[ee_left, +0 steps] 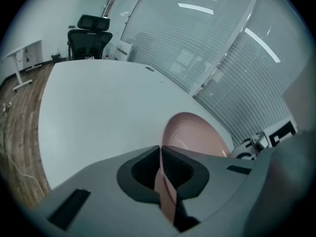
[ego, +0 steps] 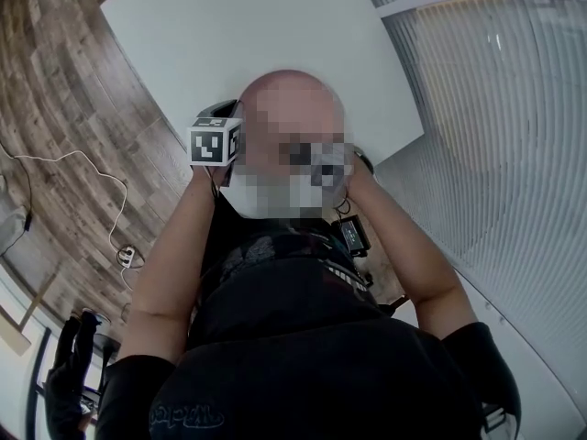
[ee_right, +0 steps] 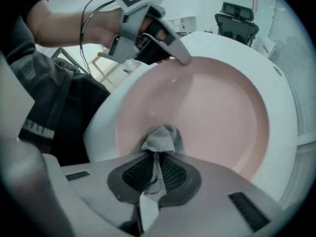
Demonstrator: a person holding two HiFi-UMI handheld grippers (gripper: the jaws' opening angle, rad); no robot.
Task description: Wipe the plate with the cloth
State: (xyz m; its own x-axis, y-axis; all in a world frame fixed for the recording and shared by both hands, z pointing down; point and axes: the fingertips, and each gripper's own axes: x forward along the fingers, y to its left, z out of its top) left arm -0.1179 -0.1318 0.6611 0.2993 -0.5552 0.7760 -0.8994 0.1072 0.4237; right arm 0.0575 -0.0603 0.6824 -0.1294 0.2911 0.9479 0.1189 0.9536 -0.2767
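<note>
The left gripper (ee_left: 160,149) pinches only the plate's (ee_right: 212,107) rim near the tabletop (ee_left: 98,102) edge, so a hard drag of the cloth (ee_right: 160,139) clamped in the right gripper (ee_right: 157,157) could wrench it loose.

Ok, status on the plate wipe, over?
Copy: left gripper shut on plate rim; right gripper shut on cloth; cloth against plate face; nothing in the way.

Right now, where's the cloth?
Right gripper view, low centre: the cloth is pinched in the right gripper, its bunched tip at the pink plate's near side.
</note>
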